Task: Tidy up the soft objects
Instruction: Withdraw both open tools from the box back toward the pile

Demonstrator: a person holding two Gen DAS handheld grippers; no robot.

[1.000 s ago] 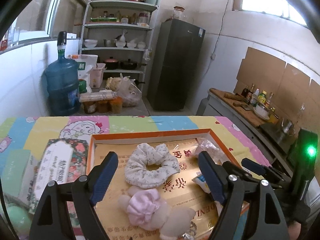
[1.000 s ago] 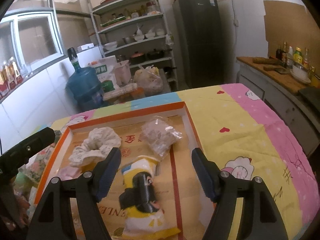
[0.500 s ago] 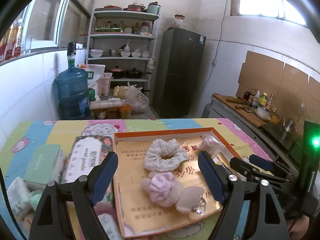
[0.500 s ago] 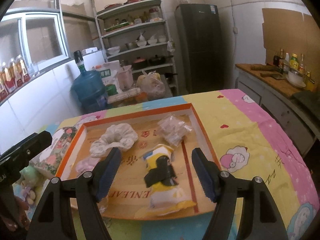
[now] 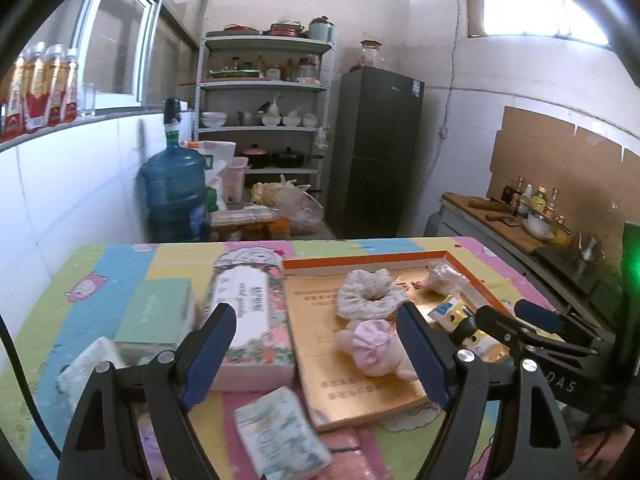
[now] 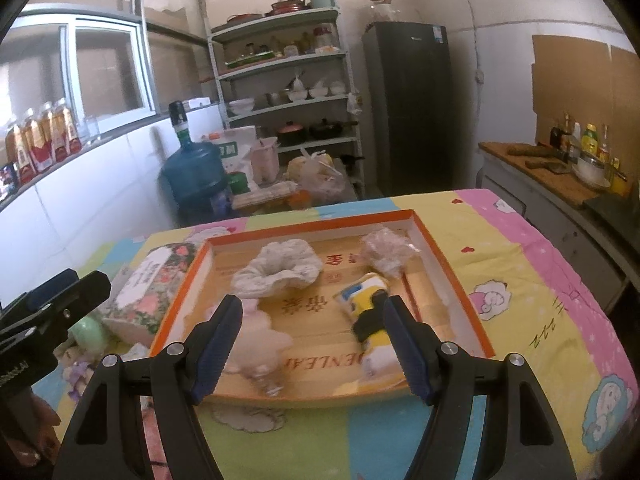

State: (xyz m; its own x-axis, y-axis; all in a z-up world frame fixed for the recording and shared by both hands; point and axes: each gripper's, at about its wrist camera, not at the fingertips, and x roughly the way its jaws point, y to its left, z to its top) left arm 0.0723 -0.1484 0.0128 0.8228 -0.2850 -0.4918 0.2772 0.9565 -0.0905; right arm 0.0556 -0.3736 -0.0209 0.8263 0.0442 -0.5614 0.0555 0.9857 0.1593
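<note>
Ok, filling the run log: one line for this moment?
left gripper: open, empty | right gripper: open, empty | tray: scrunchie, pink plush

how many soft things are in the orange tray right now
4: a white scrunchie at the back, a clear bag back right, a pink plush front left, a yellow pouch front right. More may be hidden.

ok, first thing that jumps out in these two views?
The orange-rimmed tray on the bright cartoon tablecloth, holding a white scrunchie, a pink plush toy and a yellow pouch. Both the left gripper and right gripper hang open near it, holding nothing.
</note>
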